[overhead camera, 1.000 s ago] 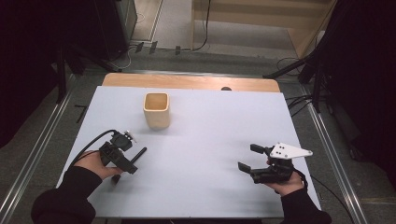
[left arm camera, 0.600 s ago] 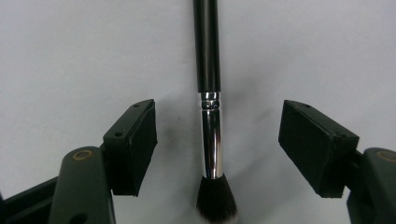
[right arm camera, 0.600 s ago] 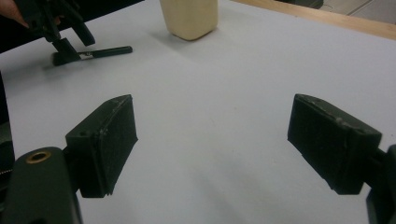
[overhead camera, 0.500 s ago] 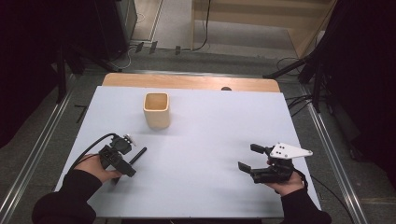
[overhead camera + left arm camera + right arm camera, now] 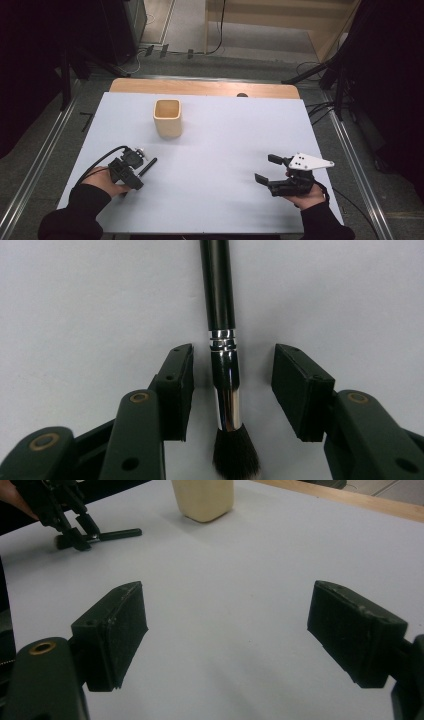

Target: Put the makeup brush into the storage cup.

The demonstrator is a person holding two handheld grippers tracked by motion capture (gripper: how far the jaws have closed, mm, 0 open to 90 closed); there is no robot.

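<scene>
Left hand-held gripper [image 5: 232, 390], lower centre of the left gripper view: jaws have just been closing, now roughly half open, straddling a makeup brush [image 5: 222, 340]. Gap visible on both sides of the shiny ferrule, pads not pressing yet, so nothing is gripped. The brush lies flat on the white tabletop [image 5: 75, 300], bristles at the bottom edge of the frame, black handle running up and out the top.

Handling, as a judgement: light, stiff, thin. Chrome ferrule and glossy round handle look slippery and likely to roll or twist between flat pads. Bristles are soft, so don't squeeze there. Best hold is across the ferrule or just above it on the handle, pads square to the shaft and low to the tabletop.

High view, lower left: same left hand-held gripper [image 5: 136, 162] over the brush [image 5: 148, 166]. Lower right: right hand-held gripper [image 5: 266, 169] wide open, holding nothing, hovering over bare tabletop well apart from the brush. Farther up, left of centre: a beige cup [image 5: 167, 118], upright, open top, well apart from the brush.
</scene>
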